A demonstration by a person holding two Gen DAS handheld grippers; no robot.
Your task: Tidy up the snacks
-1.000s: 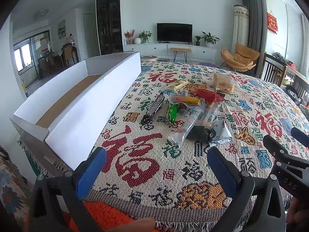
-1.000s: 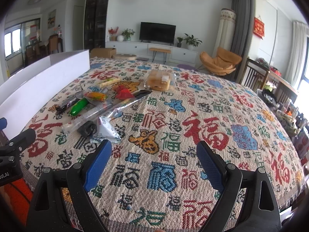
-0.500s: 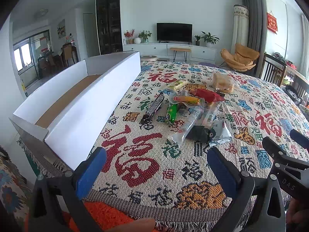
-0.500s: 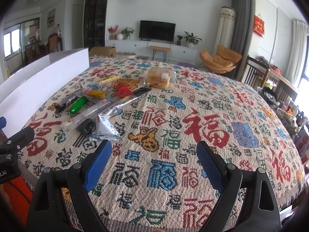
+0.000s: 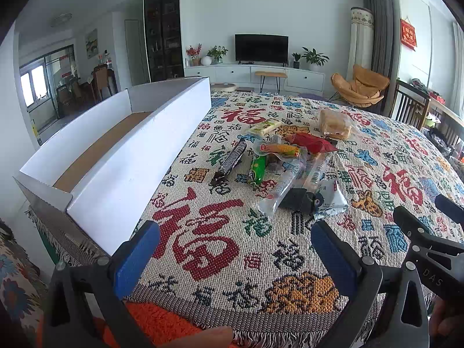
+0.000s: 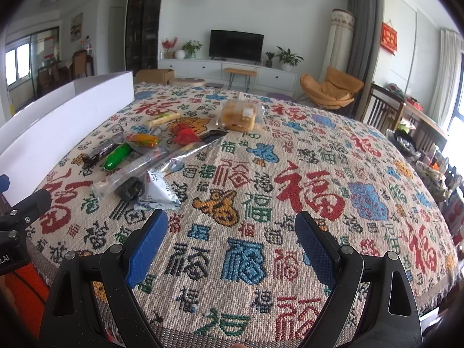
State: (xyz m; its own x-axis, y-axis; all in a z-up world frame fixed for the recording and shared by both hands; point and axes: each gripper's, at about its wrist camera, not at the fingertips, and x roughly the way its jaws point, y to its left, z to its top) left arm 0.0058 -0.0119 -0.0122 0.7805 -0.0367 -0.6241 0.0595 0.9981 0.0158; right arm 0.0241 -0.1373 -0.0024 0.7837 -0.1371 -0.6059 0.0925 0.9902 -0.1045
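A pile of snacks lies mid-table on a patterned cloth: a white triangular packet (image 5: pixel 330 200) (image 6: pixel 158 191), long clear tubes (image 5: pixel 282 187), a green stick (image 5: pixel 258 168) (image 6: pixel 117 155), a dark bar (image 5: pixel 232 158), a red packet (image 5: pixel 311 143) (image 6: pixel 182 133), a yellow-orange packet (image 5: pixel 279 149) and a wrapped bread (image 5: pixel 335 123) (image 6: pixel 239 114). A long white open box (image 5: pixel 121 156) (image 6: pixel 58 133) stands left of them. My left gripper (image 5: pixel 235 245) is open and empty near the table's front edge. My right gripper (image 6: pixel 230 233) is open and empty, just right of the white packet.
The cloth-covered table (image 6: pixel 319 174) drops off at its fringed front edge (image 5: pixel 261 333). An orange chair (image 6: pixel 330 90), wooden chairs (image 6: pixel 382 110) and a TV cabinet (image 6: pixel 232 69) stand beyond the table. Something orange (image 5: pixel 156 324) sits below the front edge.
My right gripper has moved forward and slightly left, toward the snack pile. The left gripper has barely moved. Both stay open.
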